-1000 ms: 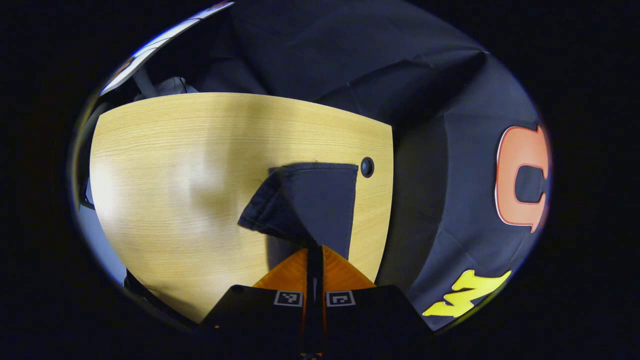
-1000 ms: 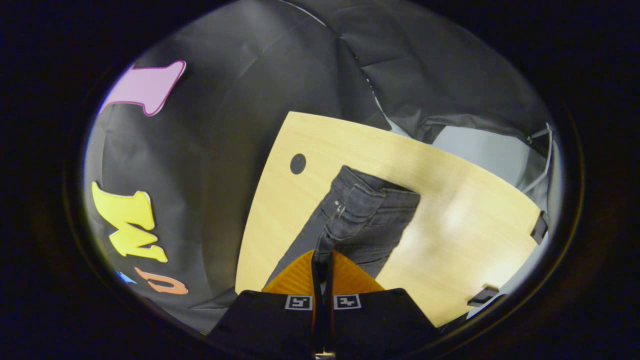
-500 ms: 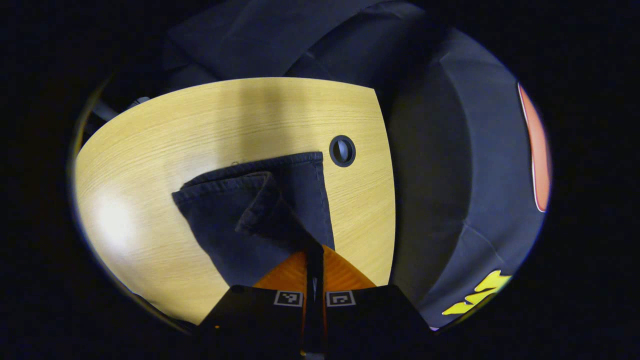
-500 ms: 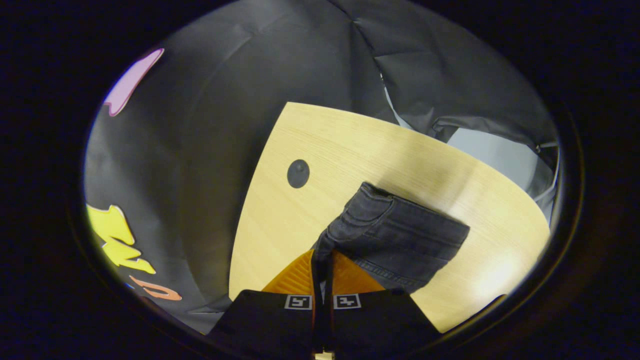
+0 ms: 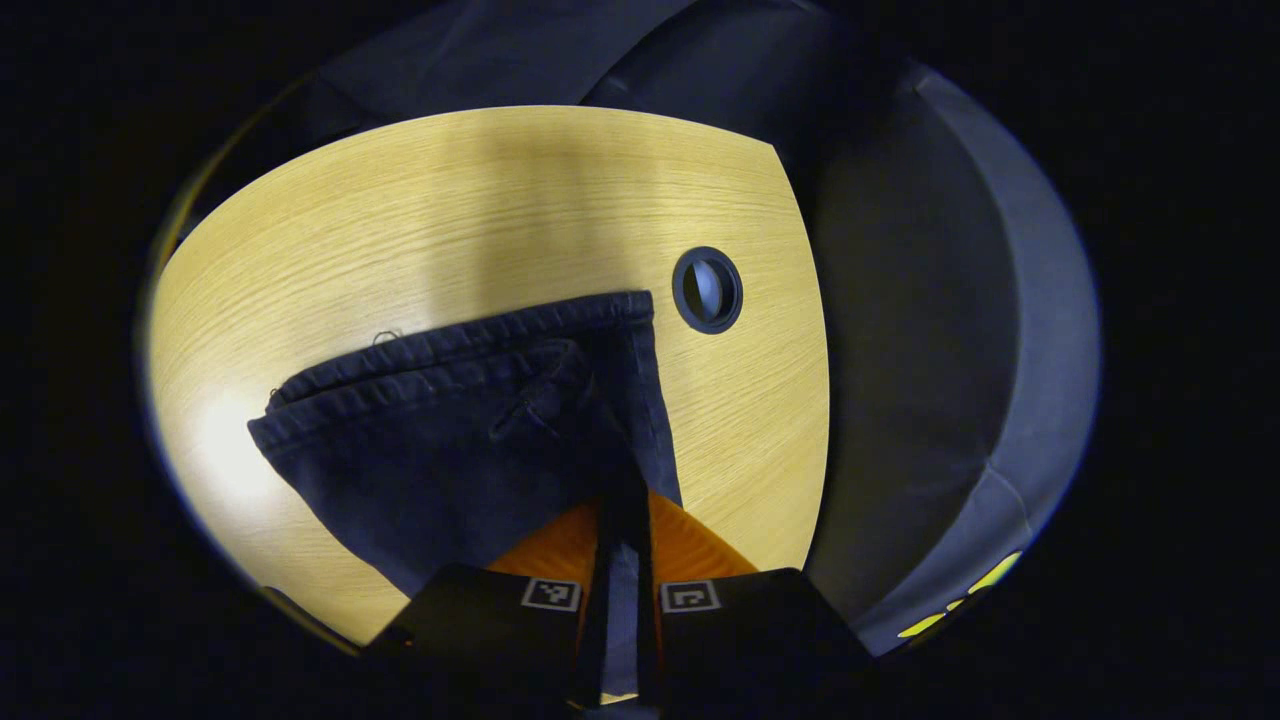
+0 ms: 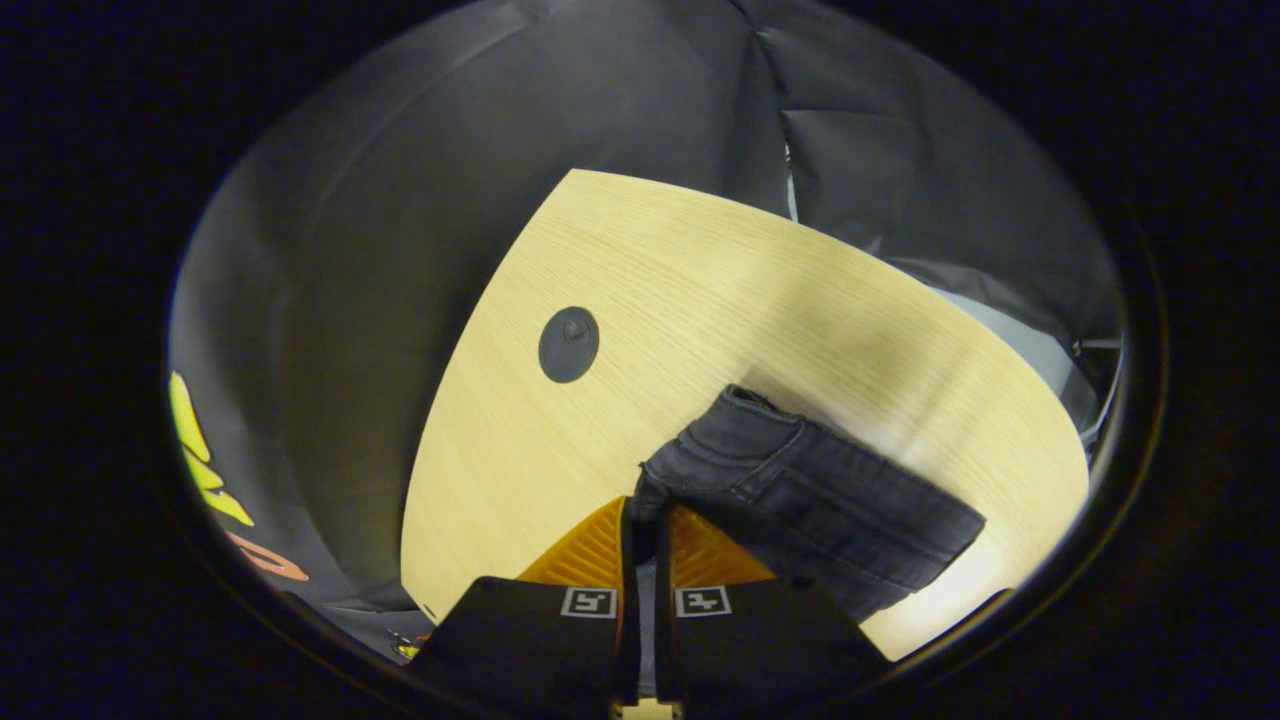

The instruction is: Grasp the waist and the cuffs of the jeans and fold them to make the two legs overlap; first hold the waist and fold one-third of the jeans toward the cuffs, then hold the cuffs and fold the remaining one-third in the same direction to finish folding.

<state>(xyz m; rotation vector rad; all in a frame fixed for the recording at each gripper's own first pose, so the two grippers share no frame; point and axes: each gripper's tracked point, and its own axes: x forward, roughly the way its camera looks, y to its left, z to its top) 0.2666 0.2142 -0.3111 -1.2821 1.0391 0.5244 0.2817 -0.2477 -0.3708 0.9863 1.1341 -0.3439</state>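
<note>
Dark denim jeans lie on a light wooden table. In the left gripper view the two cuffs [image 5: 450,400] spread flat, one hem over the other, and my left gripper [image 5: 622,505] is shut on the leg fabric at its near edge. In the right gripper view the waist end [image 6: 800,490], with its band and a pocket seam, rests on the table [image 6: 700,290], and my right gripper [image 6: 642,512] is shut on the waistband corner. Both grippers sit low over the tabletop.
A round cable hole [image 5: 707,290] sits in the table [image 5: 450,210] just right of the cuffs, near the table's right edge; the same cable hole [image 6: 568,343] lies left of the waist. Black cloth walls surround the table.
Both grippers have come down toward the table with the jeans. The hanging cuffs and waist have spread out flat on the wood.
</note>
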